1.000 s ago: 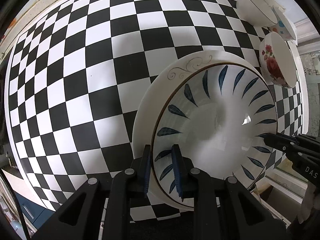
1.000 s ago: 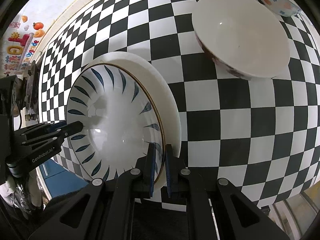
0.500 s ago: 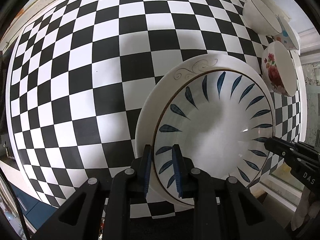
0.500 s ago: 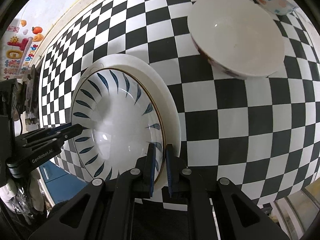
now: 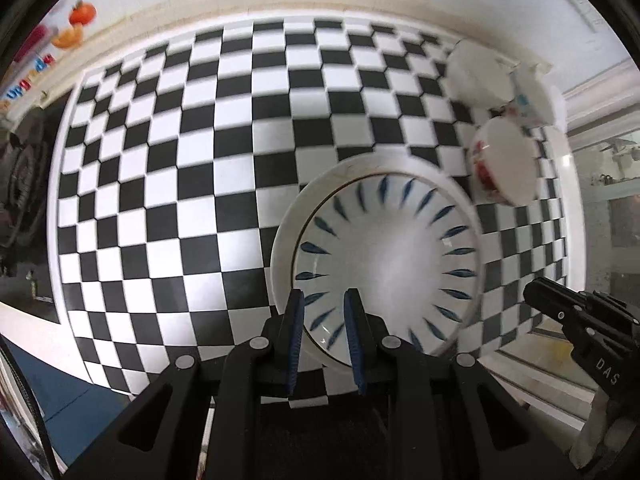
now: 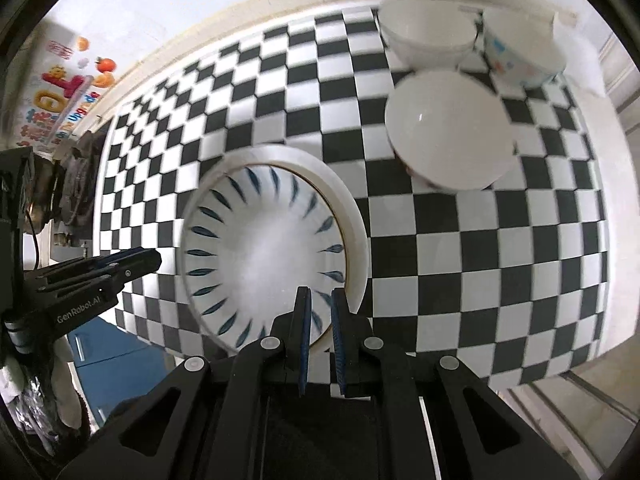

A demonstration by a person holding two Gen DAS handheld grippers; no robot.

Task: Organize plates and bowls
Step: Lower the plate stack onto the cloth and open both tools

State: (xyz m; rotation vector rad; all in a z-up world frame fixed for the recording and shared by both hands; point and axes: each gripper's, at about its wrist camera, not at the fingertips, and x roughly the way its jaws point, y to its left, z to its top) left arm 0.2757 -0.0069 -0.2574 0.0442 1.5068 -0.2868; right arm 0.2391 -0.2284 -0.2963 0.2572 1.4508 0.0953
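Note:
A blue-leaf plate lies on a larger white plate on the checkered table; both also show in the right wrist view, the blue-leaf plate and the white plate. My left gripper stands narrowly open over the plates' near left rim, above and back from it. My right gripper stands narrowly open over the near right rim, holding nothing. A flowered bowl sits right of the plates.
A plain white bowl and a dotted bowl stand at the far right by the wall. The table's near edge drops to a blue cabinet. A window ledge lies to the right.
Both grippers have let go of the stacked plates' rims, lifted and pulled back. The plates now lie on the table and more of the far wall shows.

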